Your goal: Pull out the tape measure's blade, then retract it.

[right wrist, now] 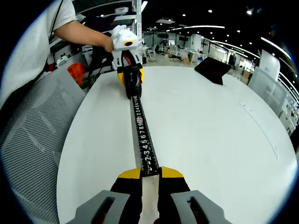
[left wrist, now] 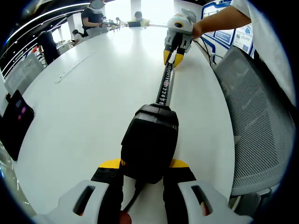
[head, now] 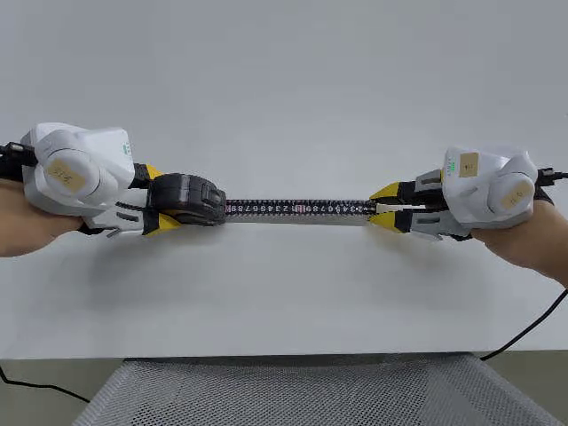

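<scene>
The black tape measure case (head: 185,199) sits between the yellow-tipped jaws of my left gripper (head: 162,197), which is shut on it; in the left gripper view the case (left wrist: 149,140) rises just ahead of the jaws. Its dark blade (head: 297,209) with white numerals stretches level to the right above the white table. My right gripper (head: 387,206) is shut on the blade's end. In the right gripper view the blade (right wrist: 142,140) runs from my right gripper (right wrist: 150,174) away to the case (right wrist: 132,80) and left gripper (right wrist: 128,77). The right gripper (left wrist: 174,55) holds the blade (left wrist: 164,84) at the far end.
The white table (head: 284,98) spreads wide around the work. A grey mesh chair (head: 311,390) stands at the near edge. A black cable (head: 524,330) trails off the table at the right. A dark device (right wrist: 212,66) lies on the far table side; people stand beyond.
</scene>
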Motion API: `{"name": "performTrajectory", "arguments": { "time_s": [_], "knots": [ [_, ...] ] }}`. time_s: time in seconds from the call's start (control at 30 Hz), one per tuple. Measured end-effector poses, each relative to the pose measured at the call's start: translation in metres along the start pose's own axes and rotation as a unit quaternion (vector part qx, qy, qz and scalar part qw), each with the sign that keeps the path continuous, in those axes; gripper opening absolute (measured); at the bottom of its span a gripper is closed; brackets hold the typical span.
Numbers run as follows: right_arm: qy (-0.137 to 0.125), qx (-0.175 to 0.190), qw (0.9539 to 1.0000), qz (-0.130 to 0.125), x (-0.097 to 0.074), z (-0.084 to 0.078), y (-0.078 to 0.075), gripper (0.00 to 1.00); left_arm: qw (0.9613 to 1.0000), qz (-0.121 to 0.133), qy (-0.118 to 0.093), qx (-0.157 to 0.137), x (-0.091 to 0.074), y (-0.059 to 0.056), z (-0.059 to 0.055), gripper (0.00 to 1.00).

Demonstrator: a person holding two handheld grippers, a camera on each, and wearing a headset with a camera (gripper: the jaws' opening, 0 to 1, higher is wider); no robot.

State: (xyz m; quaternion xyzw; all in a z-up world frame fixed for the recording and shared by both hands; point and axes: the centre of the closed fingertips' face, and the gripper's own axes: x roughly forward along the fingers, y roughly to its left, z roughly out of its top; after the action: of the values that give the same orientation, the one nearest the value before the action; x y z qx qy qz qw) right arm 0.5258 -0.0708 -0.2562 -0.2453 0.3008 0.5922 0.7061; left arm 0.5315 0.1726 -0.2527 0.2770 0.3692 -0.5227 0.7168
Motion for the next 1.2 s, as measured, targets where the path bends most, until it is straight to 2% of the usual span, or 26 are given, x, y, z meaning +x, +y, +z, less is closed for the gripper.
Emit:
{"name": "performTrajectory", "arguments": {
  "time_s": [1.2],
  "knots": [
    [0.023,-0.003,0.9997,-0.004,-0.020,-0.018,-0.002,0.07,1.0000,-0.001,0.001,0.003,0.001,0.000,0.000,0.28]
  ]
}}
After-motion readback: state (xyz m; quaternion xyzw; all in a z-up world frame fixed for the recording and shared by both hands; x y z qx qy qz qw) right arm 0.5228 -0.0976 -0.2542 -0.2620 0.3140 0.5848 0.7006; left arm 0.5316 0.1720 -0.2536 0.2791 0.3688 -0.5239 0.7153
